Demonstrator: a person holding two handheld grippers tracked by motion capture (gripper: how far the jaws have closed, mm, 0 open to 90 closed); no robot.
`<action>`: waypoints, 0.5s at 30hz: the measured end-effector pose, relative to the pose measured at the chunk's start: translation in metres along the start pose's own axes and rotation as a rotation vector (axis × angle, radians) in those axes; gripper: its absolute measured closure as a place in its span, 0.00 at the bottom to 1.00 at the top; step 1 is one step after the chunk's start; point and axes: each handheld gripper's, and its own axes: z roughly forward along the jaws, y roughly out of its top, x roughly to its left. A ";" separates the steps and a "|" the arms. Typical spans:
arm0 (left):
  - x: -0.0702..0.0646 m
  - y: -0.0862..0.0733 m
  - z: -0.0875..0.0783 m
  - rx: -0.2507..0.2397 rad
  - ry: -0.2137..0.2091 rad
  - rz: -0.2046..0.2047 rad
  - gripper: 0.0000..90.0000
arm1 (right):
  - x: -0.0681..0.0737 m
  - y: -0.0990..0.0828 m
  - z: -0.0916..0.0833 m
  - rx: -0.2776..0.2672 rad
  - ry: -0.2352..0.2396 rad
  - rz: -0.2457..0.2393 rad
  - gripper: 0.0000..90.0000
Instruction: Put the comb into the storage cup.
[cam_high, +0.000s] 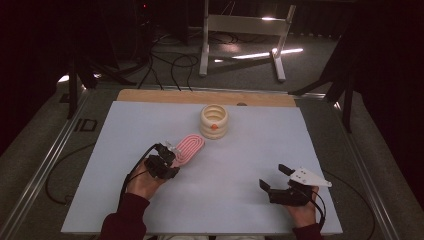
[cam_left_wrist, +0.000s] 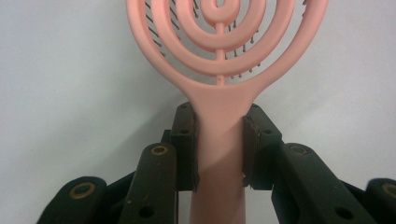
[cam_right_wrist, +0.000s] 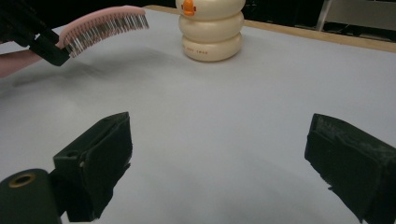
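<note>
You had the pink hairbrush (cam_high: 189, 148) clamped by its handle in the left gripper (cam_high: 167, 153); in the left gripper view both pads pressed flat against the handle just below the looped head (cam_left_wrist: 219, 39), so the grip looked square and secure. The right gripper view showed the brush (cam_right_wrist: 100, 25) clear of the tabletop (cam_right_wrist: 224, 121), bristles facing down, a soft shadow under it, head tilted slightly upward. So the pick-up was done.

The brush head pointed toward the cream ribbed holder (cam_high: 214, 121), a stacked-ring cup with a small orange mark on its front, standing near the far edge of the pale tabletop (cam_high: 250, 200). In the high view the tip of the brush lay near the holder but apart from it, low and to its left. Nothing could be seen inside the holder's mouth.

Your right gripper (cam_high: 275, 179) rested near the front right of the tabletop, jaws wide apart with nothing between them, well away from both objects.

Judged status: grasp and lift complete. If the brush was meant for the holder, what remained was carrying it over the rim, tipping it upright, lowering it in and releasing.
</note>
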 end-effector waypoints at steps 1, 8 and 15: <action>0.001 -0.001 0.000 -0.009 0.000 -0.001 0.78 | 0.000 0.000 0.000 0.002 -0.001 -0.003 0.08; 0.003 -0.005 -0.001 -0.048 0.018 -0.022 0.78 | 0.000 0.000 0.001 0.003 -0.002 -0.001 0.08; 0.002 -0.007 -0.004 -0.076 0.037 -0.038 0.78 | 0.001 0.001 0.003 0.009 -0.001 -0.002 0.08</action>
